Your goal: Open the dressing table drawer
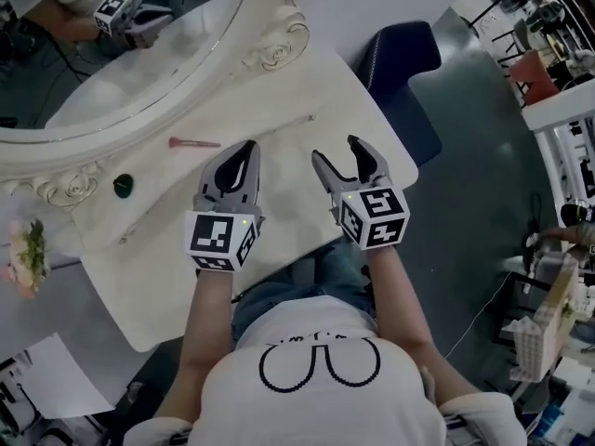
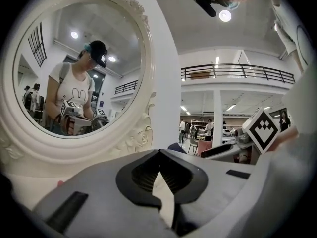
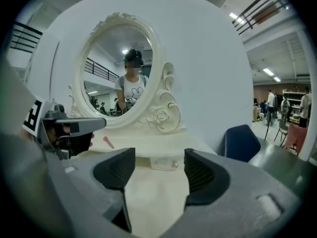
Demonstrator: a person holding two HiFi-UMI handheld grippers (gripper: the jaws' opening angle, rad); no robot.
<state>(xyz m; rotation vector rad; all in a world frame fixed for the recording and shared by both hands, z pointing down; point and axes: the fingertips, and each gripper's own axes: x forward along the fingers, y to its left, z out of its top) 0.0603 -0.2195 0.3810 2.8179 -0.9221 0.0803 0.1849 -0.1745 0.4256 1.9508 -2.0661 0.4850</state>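
The left forearm [image 1: 209, 314] and right forearm [image 1: 395, 286] reach forward side by side. The left gripper [image 1: 247, 149] has its jaws together, the right gripper [image 1: 336, 152] has them wide apart; both are empty.

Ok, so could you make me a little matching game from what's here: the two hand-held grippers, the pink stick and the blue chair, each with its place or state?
Things:
1. left hand-held gripper
2. right hand-held gripper
3. pink stick
4. blue chair

Places or states:
A. lies on the dressing table, near the mirror frame
B. jaws apart, nothing between them
C. stands beside the dressing table
D. jaws closed together, holding nothing

Pairs: 1-D, 2-B, 3-A, 4-C.
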